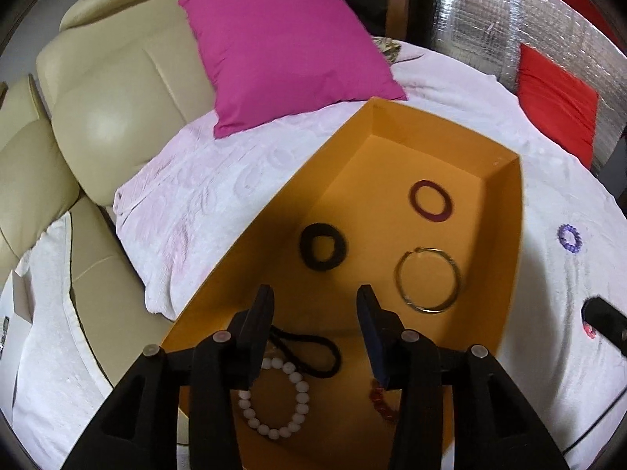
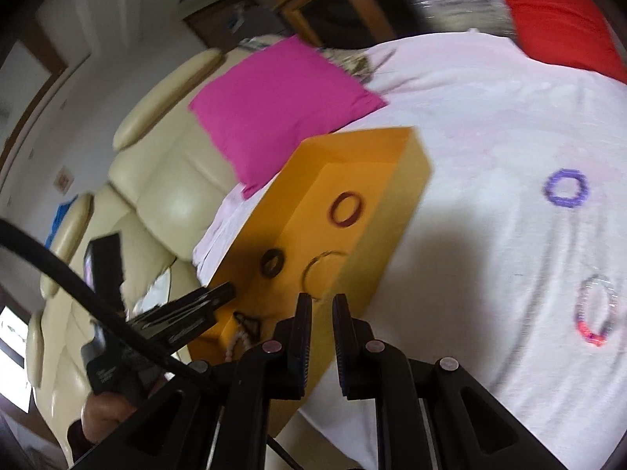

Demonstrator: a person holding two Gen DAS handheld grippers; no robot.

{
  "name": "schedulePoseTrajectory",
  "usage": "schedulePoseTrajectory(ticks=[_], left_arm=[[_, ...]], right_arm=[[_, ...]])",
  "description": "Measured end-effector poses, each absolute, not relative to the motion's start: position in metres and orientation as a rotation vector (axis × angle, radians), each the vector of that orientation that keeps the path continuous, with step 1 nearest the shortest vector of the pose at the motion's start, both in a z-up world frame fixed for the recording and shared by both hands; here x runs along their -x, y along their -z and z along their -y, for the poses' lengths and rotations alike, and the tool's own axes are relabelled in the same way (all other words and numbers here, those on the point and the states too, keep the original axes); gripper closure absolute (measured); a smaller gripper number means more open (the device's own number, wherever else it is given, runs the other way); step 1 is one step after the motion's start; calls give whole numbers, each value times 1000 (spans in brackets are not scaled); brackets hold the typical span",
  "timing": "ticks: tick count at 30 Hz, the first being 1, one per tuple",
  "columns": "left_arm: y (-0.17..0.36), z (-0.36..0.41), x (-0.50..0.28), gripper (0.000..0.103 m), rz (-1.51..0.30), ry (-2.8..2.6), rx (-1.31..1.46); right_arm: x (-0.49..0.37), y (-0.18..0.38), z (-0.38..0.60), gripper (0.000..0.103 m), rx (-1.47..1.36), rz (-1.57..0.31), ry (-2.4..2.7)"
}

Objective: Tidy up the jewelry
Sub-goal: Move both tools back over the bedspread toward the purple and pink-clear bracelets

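My left gripper hung over the open orange cardboard box with its jaws apart and nothing between them. My right gripper sat over the box's near wall, jaws nearly closed, a thin gap left, empty.

Already in the box: a dark red flat ring bangle, a black fabric scrunchie, a thin gold metal hoop bangle, a white round-bead bracelet, a black cord loop and a few red beads, partly hidden by a finger.

Still out on the pale pink bedspread: a purple beaded bracelet and a clear-and-pink beaded bracelet, both well apart from the box.

My judgement: both loose bracelets were light, floppy on elastic and smooth-beaded, so likely to slip. I'd pinch across one side of the loop, pressing into the soft cover. The clear one looked nearer my right gripper.

No brand, label or writing could be read anywhere; the right wrist view was motion-blurred.
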State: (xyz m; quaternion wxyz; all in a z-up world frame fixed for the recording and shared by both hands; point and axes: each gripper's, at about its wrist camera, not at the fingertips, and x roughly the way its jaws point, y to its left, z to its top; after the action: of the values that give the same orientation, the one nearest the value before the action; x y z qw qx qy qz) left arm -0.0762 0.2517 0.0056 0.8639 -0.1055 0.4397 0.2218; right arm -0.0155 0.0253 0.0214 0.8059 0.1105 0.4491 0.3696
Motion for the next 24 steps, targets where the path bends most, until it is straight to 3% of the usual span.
schedulePoseTrajectory(ticks=[13, 19, 24], left_arm=[[-35, -195, 69, 44, -914, -423, 115], [-49, -163, 66, 43, -927, -396, 65], [-63, -128, 64, 43, -927, -359, 12]], right_arm=[[-10, -28, 67, 89, -352, -957, -591], [-15, -27, 105, 89, -381, -973, -499], [-16, -28, 131, 75, -377, -969, -428]])
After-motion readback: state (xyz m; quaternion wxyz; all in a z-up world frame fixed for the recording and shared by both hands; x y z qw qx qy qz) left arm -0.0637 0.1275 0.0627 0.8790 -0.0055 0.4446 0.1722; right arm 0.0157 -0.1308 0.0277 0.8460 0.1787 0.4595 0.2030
